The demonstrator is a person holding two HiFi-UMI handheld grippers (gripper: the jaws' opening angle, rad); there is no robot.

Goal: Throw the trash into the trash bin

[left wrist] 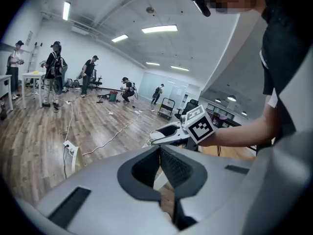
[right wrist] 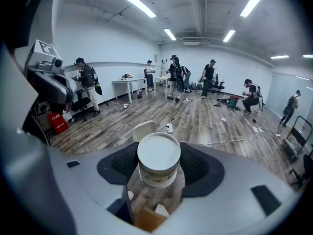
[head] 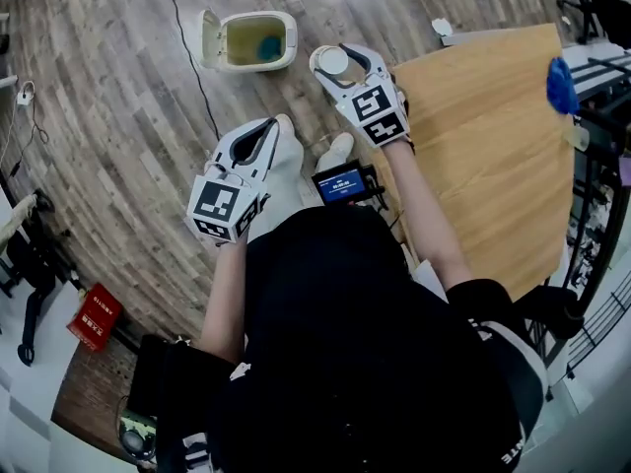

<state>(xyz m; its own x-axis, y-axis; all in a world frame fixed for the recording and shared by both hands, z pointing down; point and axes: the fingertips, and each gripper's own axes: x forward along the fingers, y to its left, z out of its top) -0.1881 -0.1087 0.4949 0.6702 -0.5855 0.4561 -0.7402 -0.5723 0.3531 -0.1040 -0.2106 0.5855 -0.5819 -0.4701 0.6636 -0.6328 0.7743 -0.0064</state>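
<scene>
Right gripper view shows the right gripper with its jaws closed on a white paper cup, one flat round end facing the camera; in the head view that cup hangs over the wooden floor, near the trash bin, which stands there with its lid flipped open and something blue inside; the left gripper has its jaws pressed together, nothing between them; the wooden counter lies just right of the right gripper.
</scene>
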